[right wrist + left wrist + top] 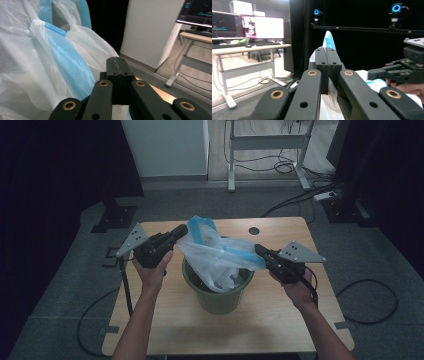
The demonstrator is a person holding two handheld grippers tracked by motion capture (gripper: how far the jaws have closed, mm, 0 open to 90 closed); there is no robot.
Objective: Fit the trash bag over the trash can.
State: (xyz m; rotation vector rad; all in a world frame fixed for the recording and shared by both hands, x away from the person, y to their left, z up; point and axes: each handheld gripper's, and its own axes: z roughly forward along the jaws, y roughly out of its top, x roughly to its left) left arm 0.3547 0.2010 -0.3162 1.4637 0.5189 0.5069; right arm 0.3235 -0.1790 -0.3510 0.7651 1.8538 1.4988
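Black jaws of the left gripper (181,231) and right gripper (260,251) are both clamped tight on opposite edges of the thin, crinkly white-and-blue plastic bag (217,255), stretched over the round green plastic bin (218,301) mid-way along the bare wooden table (280,320), with free tabletop around it.

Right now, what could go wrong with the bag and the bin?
The plastic bag is thin and stretched between the left gripper and the right gripper, both shut on its rim, so a harder pull might tear it or slip it free. The green bin stands unheld and might tip if the bag drags it.
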